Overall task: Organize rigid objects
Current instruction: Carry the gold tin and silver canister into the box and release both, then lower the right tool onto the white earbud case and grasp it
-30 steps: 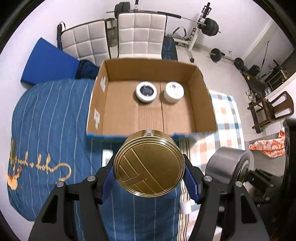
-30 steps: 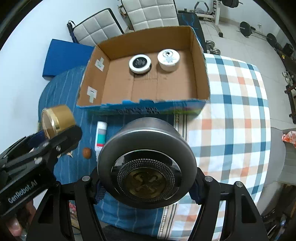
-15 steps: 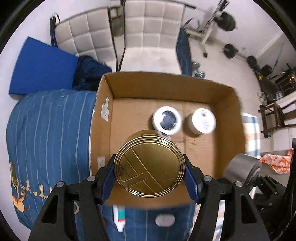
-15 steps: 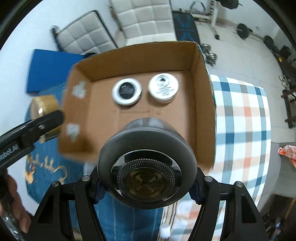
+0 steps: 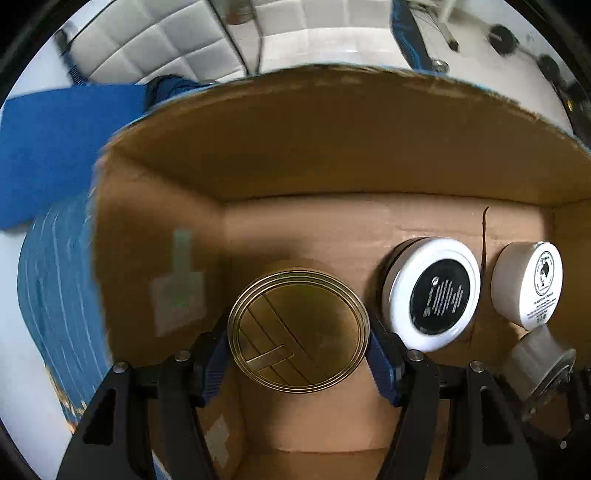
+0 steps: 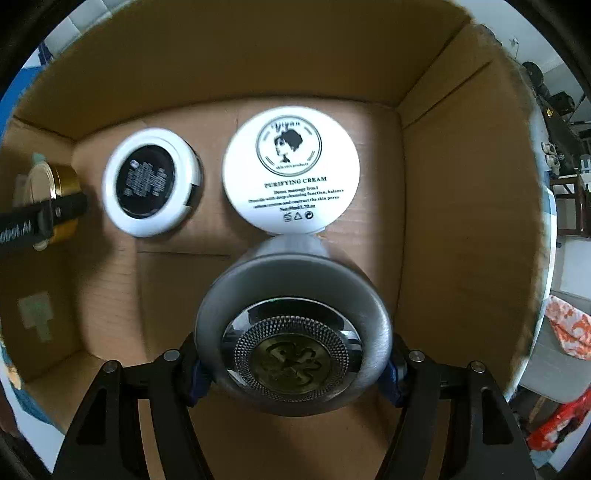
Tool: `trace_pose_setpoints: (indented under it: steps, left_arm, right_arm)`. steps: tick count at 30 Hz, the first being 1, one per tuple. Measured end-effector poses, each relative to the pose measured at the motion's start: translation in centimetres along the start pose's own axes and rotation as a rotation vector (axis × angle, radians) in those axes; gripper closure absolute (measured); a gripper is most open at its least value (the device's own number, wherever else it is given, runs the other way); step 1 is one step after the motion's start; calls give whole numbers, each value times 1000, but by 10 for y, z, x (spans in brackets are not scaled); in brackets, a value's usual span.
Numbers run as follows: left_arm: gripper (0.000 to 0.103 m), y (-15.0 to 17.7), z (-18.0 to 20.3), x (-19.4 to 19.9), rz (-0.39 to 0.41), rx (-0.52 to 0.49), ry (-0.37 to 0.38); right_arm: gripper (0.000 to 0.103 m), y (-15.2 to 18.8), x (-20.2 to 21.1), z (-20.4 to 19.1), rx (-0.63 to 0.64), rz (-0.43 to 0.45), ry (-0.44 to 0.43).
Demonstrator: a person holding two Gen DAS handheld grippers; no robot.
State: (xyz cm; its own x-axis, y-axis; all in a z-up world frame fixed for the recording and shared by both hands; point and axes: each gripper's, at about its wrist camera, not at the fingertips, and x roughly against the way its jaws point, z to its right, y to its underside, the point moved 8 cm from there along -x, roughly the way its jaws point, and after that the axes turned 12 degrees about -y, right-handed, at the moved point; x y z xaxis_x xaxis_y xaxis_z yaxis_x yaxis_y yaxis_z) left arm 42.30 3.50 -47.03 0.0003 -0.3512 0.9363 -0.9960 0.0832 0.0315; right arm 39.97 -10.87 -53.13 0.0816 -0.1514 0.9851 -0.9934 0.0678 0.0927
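A round gold tin (image 5: 298,330) with a ridged rim and raised line pattern on its metal face is pinched between the blue pads of the left hand-held gripper (image 5: 298,332), inside the cardboard box (image 5: 332,147), above the floor near the left wall. A round grey jar (image 6: 293,341), matte on its sides with a chrome ring, a knurled dark band and a bronze embossed centre, is clamped between the pads of the right hand-held gripper (image 6: 293,362), also within the box, toward its right half.

The box is made of plain brown corrugated board with creased flaps; pale tape patches (image 5: 179,284) are seen on its left wall. Two jars rest on its floor side by side: a white-rimmed jar with a black printed face (image 6: 151,182) and a white cream jar (image 6: 291,173) with a printed portrait logo. The white cream jar lies just beyond the grey jar, very close to it; whether they touch cannot be told. Outside the box, a blue striped cloth (image 5: 55,280), white quilted chairs (image 5: 155,48) and blurred gym weights (image 5: 502,35) are seen.
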Motion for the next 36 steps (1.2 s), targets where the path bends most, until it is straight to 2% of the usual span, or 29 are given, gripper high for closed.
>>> trace_pose_setpoints:
  steps: [1, 4, 13, 19, 23, 27, 29, 31, 33, 36]
  left_arm:
    - [40, -2, 2, -5, -16, -7, -22]
    - [40, -8, 4, -14, -35, -4, -18]
    - [40, -1, 5, -27, -123, 27, 105]
    - [38, 11, -4, -22, -186, 65, 181]
    - [38, 23, -7, 2, -159, 72, 198]
    - [38, 39, -19, 29, -110, 95, 239]
    - [31, 53, -27, 42, -86, 114, 254]
    - [30, 68, -33, 53, -53, 131, 262]
    - [29, 79, -28, 67, -20, 134, 264]
    - [17, 105, -30, 81, 36, 163, 275]
  right_arm:
    - [31, 0, 0, 0, 0, 0, 0]
    - [31, -5, -5, 1, -10, -21, 3]
    - [31, -22, -22, 20, -59, -87, -35]
    - [30, -30, -20, 28, -68, -97, -40]
    - [29, -32, -7, 28, -68, -91, -57]
    - [22, -28, 15, 26, -56, -70, -65]
    - [22, -25, 27, 25, -40, -46, -64]
    - [21, -19, 37, 23, -26, -24, -63]
    - [14, -9, 48, 21, -14, -1, -64]
    - [7, 6, 61, 18, -1, 45, -68]
